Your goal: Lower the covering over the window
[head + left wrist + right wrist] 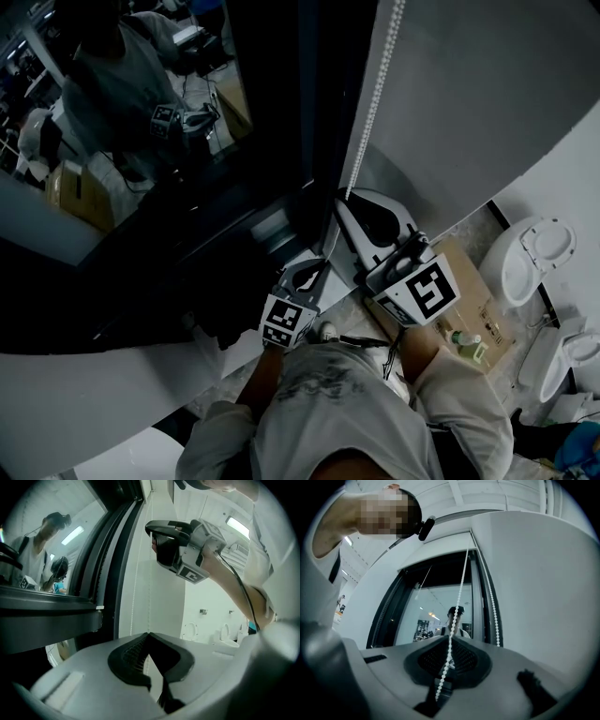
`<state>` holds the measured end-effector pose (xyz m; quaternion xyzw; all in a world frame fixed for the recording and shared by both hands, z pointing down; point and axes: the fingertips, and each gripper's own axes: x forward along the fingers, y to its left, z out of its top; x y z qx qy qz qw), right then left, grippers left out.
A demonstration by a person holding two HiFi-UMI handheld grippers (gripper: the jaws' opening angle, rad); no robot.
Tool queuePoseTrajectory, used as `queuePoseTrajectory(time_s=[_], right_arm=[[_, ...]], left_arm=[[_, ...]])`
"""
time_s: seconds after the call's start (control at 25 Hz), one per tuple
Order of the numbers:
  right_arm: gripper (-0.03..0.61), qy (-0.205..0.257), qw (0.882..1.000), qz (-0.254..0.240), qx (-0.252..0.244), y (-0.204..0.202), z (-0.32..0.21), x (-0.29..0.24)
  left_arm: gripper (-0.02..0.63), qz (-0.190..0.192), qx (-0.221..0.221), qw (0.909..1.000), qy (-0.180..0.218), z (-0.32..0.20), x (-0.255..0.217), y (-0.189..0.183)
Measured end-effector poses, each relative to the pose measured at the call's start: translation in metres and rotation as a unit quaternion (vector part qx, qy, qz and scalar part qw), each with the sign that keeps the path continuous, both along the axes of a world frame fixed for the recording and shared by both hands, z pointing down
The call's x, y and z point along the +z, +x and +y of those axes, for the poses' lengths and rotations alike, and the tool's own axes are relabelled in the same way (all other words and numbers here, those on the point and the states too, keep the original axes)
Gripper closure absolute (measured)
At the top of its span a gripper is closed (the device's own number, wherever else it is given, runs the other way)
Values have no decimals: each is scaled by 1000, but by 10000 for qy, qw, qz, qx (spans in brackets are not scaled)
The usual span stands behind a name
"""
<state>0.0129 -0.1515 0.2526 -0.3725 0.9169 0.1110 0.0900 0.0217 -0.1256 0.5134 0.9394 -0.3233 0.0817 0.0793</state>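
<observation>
Surrounding things: two white toilets (532, 255) and a cardboard box (473, 286) with a bottle (464, 340) on it stand on the floor to the person's right. A dark window frame (323, 112) runs just left of the bead chain (377, 89), with a pale wall (487, 103) on its other side.
In the way: nothing lies between the grippers and the chain. The glass (141, 103) mirrors the person and a marker cube.
Left gripper (149, 633): jaws together on the bead chain, which enters at their tips; it sits lower on the chain.
Right gripper (451, 638): jaws clamped on the bead chain (461, 583), beads running along the seam of the pads; it sits higher on the chain.
Covering: the blind itself cannot be singled out. A dark band (436, 573) crosses the top of the window opening, and the glass below it is bare.
Writing: only the black-and-white square patterns on the cubes; print on the box is too small to read.
Hard to tell: the chain's top end is cut off, and its strand below the left gripper is lost against the wall.
</observation>
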Motion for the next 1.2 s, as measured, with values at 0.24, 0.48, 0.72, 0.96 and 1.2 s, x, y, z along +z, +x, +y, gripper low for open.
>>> queuePoseTrajectory(time_s=[0.24, 0.48, 0.72, 0.96, 1.2], right_arm=[[554, -38, 9999, -70, -89, -2, 1, 0], [554, -26, 9999, -77, -105, -2, 4, 0], [558, -150, 9998, 10, -142, -3, 10, 11], [558, -397, 9990, 122, -152, -5, 13, 35], [558, -528, 9983, 232, -123, -6, 13, 51]], left_arm=[[601, 127, 44, 9999, -62, 4, -5, -3], [598, 396, -22, 9992, 104, 5, -31, -12], [598, 777, -113, 9954, 553, 3, -87, -24], [598, 911, -121, 9917, 900, 1, -134, -33], [551, 938, -56, 9912, 929, 3, -154, -38]])
